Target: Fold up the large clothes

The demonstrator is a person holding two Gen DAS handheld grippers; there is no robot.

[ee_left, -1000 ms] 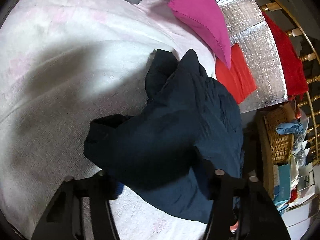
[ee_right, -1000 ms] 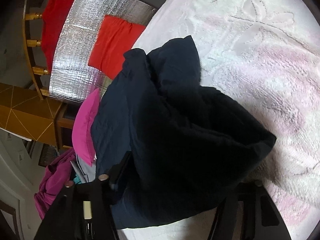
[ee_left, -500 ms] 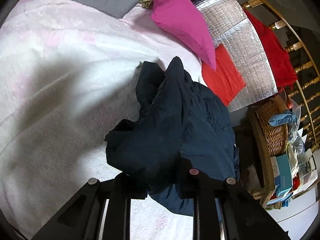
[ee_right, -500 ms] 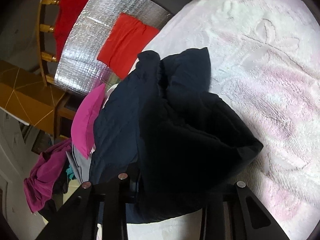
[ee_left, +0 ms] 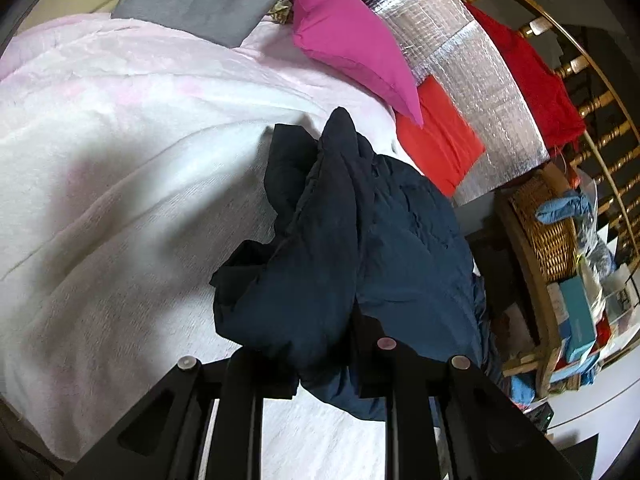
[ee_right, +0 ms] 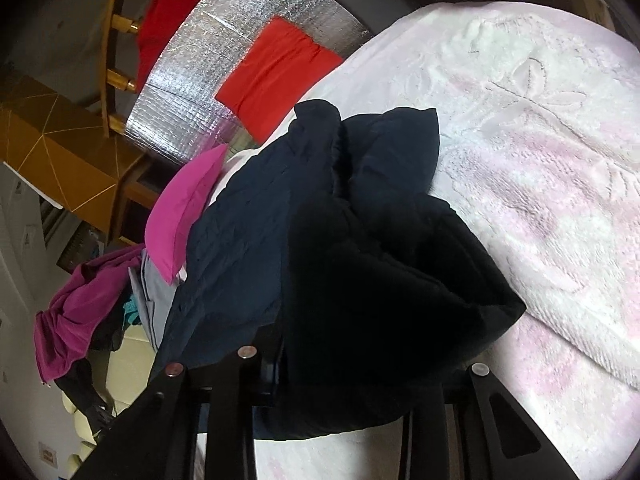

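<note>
A dark navy padded garment [ee_left: 352, 248] lies bunched on a white and pink blanket [ee_left: 120, 184] covering a bed. My left gripper [ee_left: 326, 376] is shut on a fold at the garment's near edge, and the cloth rises in a ridge away from the jaws. In the right wrist view the same garment [ee_right: 352, 264] fills the middle, its near part black in shadow. My right gripper [ee_right: 348, 396] is shut on a thick bunch of it, and the cloth hides the fingertips.
A magenta pillow [ee_left: 352, 44], a red cushion [ee_left: 440, 144] and a silver foil sheet [ee_left: 472, 80] lie at the bed's far side by a wooden railing [ee_left: 592, 100]. A wicker basket [ee_left: 548, 232] stands right; purple clothes [ee_right: 76, 308] hang off the bed's left.
Both grippers have closed on the navy garment and lifted it slightly, bunching it up. Both views have rolled a little, and the left view now shows more of the pillows.
</note>
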